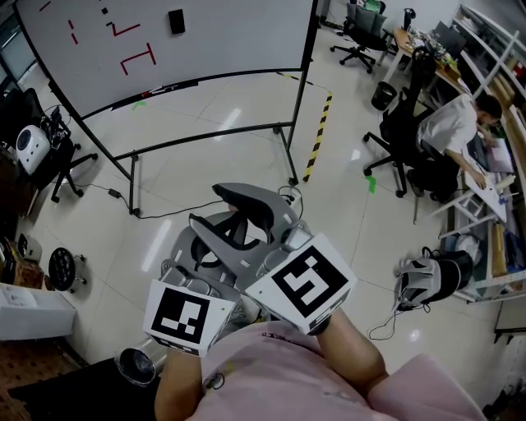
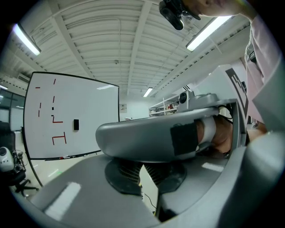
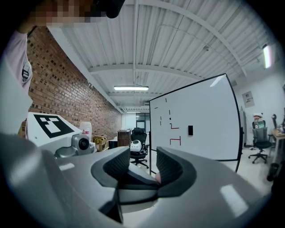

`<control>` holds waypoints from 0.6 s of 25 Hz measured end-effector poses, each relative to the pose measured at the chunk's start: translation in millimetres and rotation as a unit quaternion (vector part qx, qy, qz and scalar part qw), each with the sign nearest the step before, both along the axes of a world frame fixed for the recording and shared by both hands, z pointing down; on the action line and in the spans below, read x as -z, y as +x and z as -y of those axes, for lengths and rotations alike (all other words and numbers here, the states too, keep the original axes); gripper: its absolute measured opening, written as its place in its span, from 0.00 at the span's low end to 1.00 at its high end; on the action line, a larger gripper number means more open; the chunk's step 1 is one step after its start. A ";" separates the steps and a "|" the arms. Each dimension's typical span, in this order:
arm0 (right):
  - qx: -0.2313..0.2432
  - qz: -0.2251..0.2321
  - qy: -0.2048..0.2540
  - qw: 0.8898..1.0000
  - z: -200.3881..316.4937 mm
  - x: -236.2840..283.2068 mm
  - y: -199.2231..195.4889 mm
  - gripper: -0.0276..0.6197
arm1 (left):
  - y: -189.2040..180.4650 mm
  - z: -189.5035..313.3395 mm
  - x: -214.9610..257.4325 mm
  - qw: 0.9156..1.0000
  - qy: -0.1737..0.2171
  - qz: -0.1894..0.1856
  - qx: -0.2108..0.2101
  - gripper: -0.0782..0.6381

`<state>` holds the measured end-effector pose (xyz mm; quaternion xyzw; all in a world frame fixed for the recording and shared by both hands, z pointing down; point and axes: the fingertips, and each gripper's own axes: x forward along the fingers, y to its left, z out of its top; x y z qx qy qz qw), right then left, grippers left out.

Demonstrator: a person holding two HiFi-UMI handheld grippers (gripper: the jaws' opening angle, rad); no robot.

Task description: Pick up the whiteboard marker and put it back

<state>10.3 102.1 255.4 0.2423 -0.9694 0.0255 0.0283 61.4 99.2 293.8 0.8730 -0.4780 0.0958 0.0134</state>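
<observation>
The marker (image 1: 161, 88), apparently on the far whiteboard's (image 1: 205, 33) ledge, should be light, stiff and slick, best pinched mid-barrel; the left gripper (image 2: 142, 171) is clenched empty, its tip crossing between the right gripper's (image 3: 142, 167) spread, unpressing jaws.

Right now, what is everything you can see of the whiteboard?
The whiteboard is a large white panel in a thin black frame, upright on a black tubular stand whose feet rest on the pale glossy floor. Red line marks are drawn toward its left half, and a small black rectangular block sits on its face. A narrow tray runs along the lower edge; what lies in it is too small to tell.
</observation>
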 end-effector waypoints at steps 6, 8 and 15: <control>0.000 -0.001 -0.003 1.000 1.3 -2.4 4.6 0.33 | 4.9 0.9 -2.2 1.000 -0.002 0.003 -0.001 0.11; -0.002 0.000 -0.003 1.000 1.7 -1.8 4.5 0.33 | 5.1 1.0 -1.6 1.000 -0.002 0.006 -0.004 0.11; -0.009 -0.007 0.000 1.000 4.8 -4.1 4.5 0.33 | 5.5 3.4 -3.4 1.000 0.002 0.002 -0.011 0.11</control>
